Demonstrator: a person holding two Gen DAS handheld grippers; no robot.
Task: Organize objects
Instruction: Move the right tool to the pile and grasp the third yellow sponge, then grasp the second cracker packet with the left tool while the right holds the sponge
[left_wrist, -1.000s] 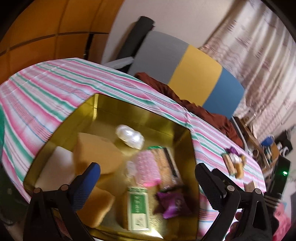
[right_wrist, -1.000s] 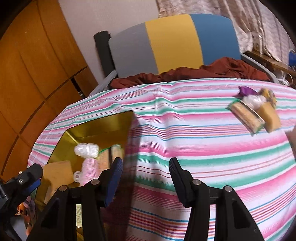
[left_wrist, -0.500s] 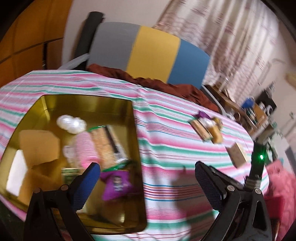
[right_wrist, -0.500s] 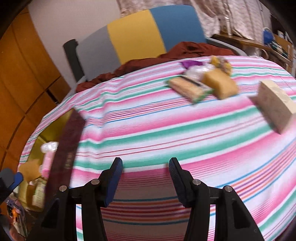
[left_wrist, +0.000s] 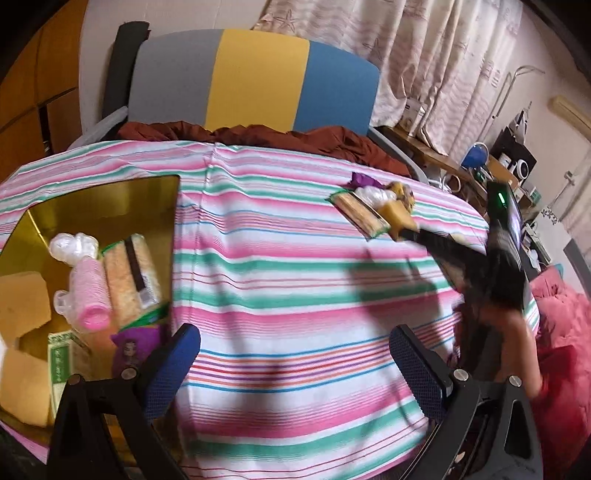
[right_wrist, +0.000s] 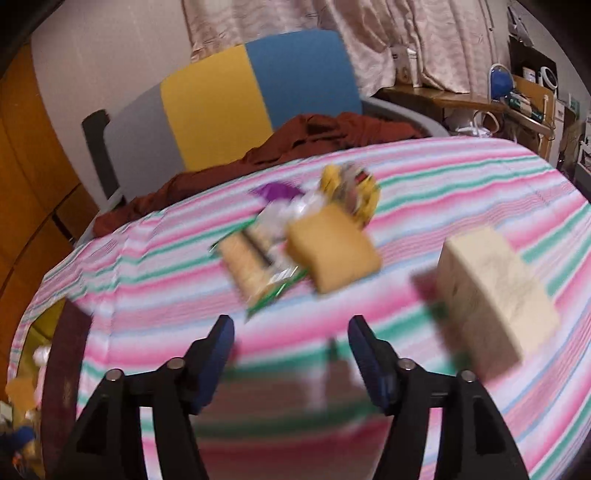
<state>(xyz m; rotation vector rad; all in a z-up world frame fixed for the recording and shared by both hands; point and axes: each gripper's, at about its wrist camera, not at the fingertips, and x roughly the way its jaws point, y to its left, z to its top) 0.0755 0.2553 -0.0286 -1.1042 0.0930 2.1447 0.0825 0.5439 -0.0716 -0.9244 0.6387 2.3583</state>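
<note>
A gold tin box (left_wrist: 110, 201) sits at the table's left, holding sponges (left_wrist: 22, 306), a pink roller (left_wrist: 88, 295), a cracker pack (left_wrist: 127, 275) and small packets. My left gripper (left_wrist: 295, 365) is open and empty over the striped cloth, right of the box. My right gripper (right_wrist: 291, 354) is open and empty, just short of a pile: a cracker pack (right_wrist: 247, 269), a yellow sponge (right_wrist: 332, 251), a purple wrapper (right_wrist: 275, 192) and a yellow snack bag (right_wrist: 351, 188). The pile also shows in the left wrist view (left_wrist: 373, 210). A cream box (right_wrist: 495, 291) lies to its right.
A grey, yellow and blue chair back (left_wrist: 255, 77) stands behind the table with a brown cloth (left_wrist: 258, 136) draped on it. A cluttered desk (right_wrist: 517, 96) and curtains are at the far right. The right gripper's arm (left_wrist: 476, 266) shows blurred in the left wrist view.
Both grippers have swung right, away from the gold box. The right gripper has closed in on the pile of snacks and sponge; the left now hovers over bare cloth.
</note>
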